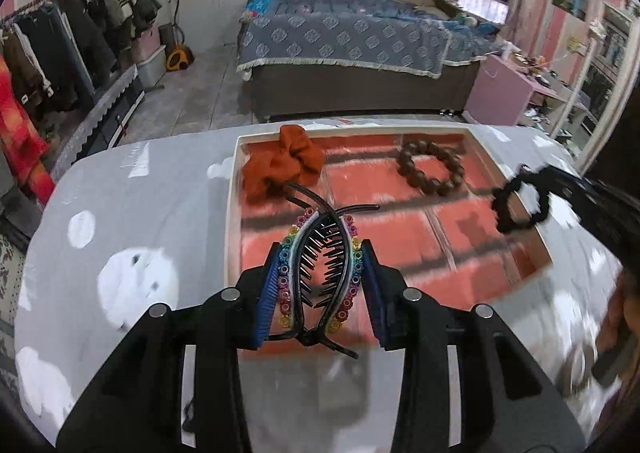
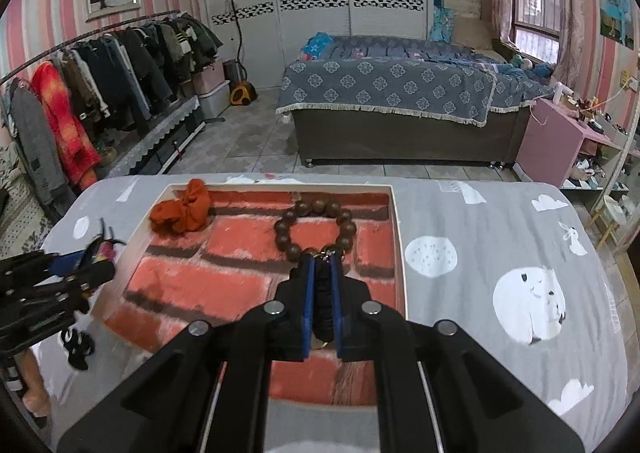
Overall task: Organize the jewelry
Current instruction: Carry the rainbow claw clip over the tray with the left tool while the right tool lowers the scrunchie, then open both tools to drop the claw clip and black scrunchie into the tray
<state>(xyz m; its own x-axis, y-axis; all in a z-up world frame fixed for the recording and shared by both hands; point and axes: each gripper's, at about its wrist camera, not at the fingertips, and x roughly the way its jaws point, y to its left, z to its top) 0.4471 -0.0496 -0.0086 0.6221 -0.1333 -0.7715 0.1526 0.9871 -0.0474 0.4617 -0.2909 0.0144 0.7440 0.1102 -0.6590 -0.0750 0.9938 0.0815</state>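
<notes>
My left gripper is shut on a black banana hair clip edged with rainbow beads, held above the near left part of the white tray lined with a red brick pattern. In the tray lie an orange scrunchie at the far left and a brown bead bracelet at the far right. My right gripper is shut on a black scrunchie just before the bracelet. From the left wrist view that scrunchie hangs over the tray's right rim.
The tray rests on a table under a grey cloth printed with white clouds and animals. A small black item lies on the cloth left of the tray. Beyond the table stand a bed and a clothes rack.
</notes>
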